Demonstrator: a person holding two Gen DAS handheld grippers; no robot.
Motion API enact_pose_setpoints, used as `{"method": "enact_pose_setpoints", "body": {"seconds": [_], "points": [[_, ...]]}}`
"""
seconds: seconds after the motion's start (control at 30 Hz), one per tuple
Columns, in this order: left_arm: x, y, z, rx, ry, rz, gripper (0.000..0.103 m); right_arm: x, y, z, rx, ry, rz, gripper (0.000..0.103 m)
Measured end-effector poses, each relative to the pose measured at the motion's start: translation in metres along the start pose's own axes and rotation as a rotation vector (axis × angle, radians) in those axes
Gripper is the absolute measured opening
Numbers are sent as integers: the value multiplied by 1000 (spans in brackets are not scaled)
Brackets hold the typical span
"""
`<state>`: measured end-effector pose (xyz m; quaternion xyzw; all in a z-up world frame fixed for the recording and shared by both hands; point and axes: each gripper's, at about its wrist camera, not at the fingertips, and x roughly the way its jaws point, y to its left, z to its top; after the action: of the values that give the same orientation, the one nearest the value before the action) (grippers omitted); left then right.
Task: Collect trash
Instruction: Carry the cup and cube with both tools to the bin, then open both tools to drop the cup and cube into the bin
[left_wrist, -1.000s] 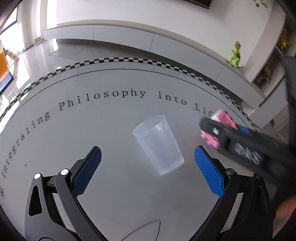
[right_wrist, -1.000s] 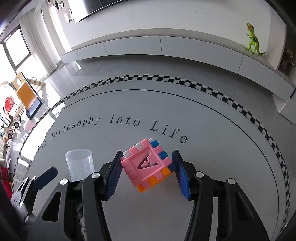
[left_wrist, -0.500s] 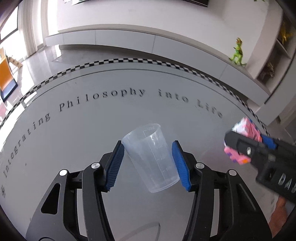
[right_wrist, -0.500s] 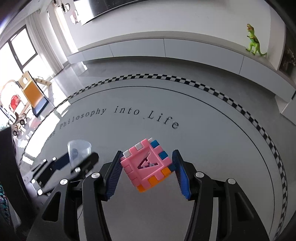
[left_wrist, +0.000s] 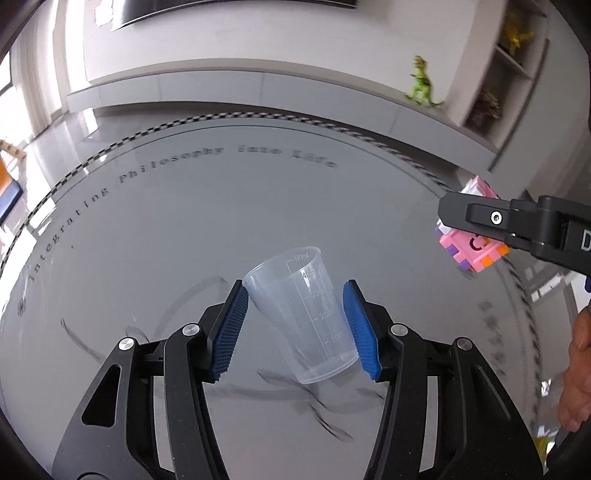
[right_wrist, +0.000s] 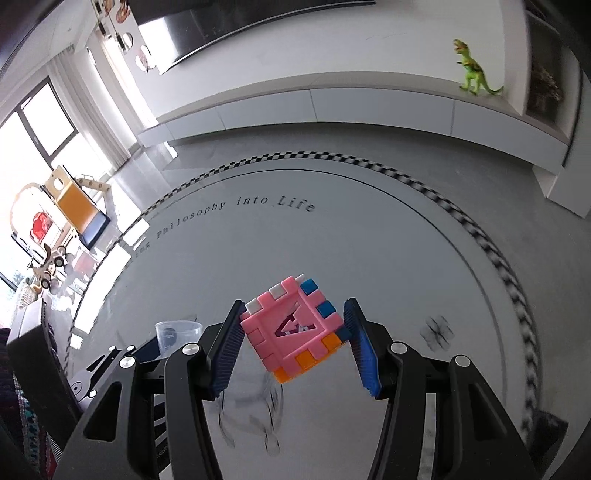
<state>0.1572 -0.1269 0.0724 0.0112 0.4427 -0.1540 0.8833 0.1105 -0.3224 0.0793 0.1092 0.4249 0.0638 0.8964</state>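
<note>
My left gripper (left_wrist: 295, 328) is shut on a clear plastic measuring cup (left_wrist: 299, 314), tilted and lifted above the round grey table (left_wrist: 166, 221). My right gripper (right_wrist: 295, 343) is shut on a pink puzzle cube (right_wrist: 293, 328) with blue, orange and white tabs, held above the table. In the left wrist view the cube (left_wrist: 471, 251) shows at the right in the other gripper. In the right wrist view the cup (right_wrist: 177, 332) shows at the lower left.
The table carries printed lettering (right_wrist: 236, 210) and a checkered rim (right_wrist: 480, 236). A green toy dinosaur (right_wrist: 474, 70) stands on a white ledge behind. Wooden toys (right_wrist: 66, 206) stand on the floor at the left. A person's hand (left_wrist: 576, 369) shows at the right edge.
My left gripper closed on the cup and lifted it off the table, pulling back. My right gripper rose and drew back with the cube still in it.
</note>
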Motion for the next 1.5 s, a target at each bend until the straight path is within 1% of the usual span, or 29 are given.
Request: {"method": "enact_pose_setpoints", "body": {"seconds": [0.1, 0.23, 0.4, 0.43, 0.47, 0.5, 0.53, 0.63, 0.77, 0.93, 0.97, 1.0, 1.03, 1.07, 1.1, 1.13, 1.23, 1.33, 1.5], "points": [[-23, -30, -17, 46, -5, -29, 53, -32, -15, -20, 21, -17, 4, 56], [-52, -83, -45, 118, -13, -99, 53, -75, -46, -54, 73, -35, -8, 56], [-75, -158, -85, 232, 3, -194, 53, -137, -101, -109, 155, -74, -59, 56], [-79, -178, -95, 262, 11, -224, 53, -151, -116, -122, 178, -83, -76, 56], [-82, -194, -104, 289, 16, -248, 53, -157, -126, -129, 194, -88, -87, 56], [-82, -204, -110, 310, 20, -264, 53, -167, -137, -139, 216, -93, -100, 56], [-85, -222, -121, 344, 26, -288, 53, -178, -152, -152, 243, -99, -118, 56], [-90, -263, -147, 413, 51, -348, 53, -202, -180, -182, 297, -114, -174, 56], [-89, -309, -178, 506, 94, -400, 53, -222, -213, -220, 365, -124, -227, 56], [-79, -352, -213, 598, 154, -422, 53, -226, -253, -263, 442, -95, -308, 56], [-74, -359, -220, 615, 174, -429, 53, -227, -262, -268, 460, -87, -319, 56], [-69, -365, -223, 629, 195, -439, 56, -224, -269, -272, 484, -74, -339, 59], [-62, -372, -229, 650, 222, -448, 76, -222, -276, -275, 505, -61, -368, 68], [-58, -379, -235, 669, 229, -429, 91, -223, -283, -283, 529, -59, -404, 71], [-58, -382, -238, 679, 213, -415, 97, -224, -289, -288, 550, -68, -427, 72], [-62, -384, -248, 700, 192, -402, 97, -224, -293, -291, 563, -69, -437, 73], [-59, -386, -252, 711, 202, -393, 97, -223, -302, -297, 584, -64, -439, 73], [-56, -383, -250, 680, 214, -406, 97, -223, -301, -303, 581, -65, -431, 73], [-55, -367, -240, 617, 220, -411, 97, -223, -294, -299, 571, -70, -409, 73]]}}
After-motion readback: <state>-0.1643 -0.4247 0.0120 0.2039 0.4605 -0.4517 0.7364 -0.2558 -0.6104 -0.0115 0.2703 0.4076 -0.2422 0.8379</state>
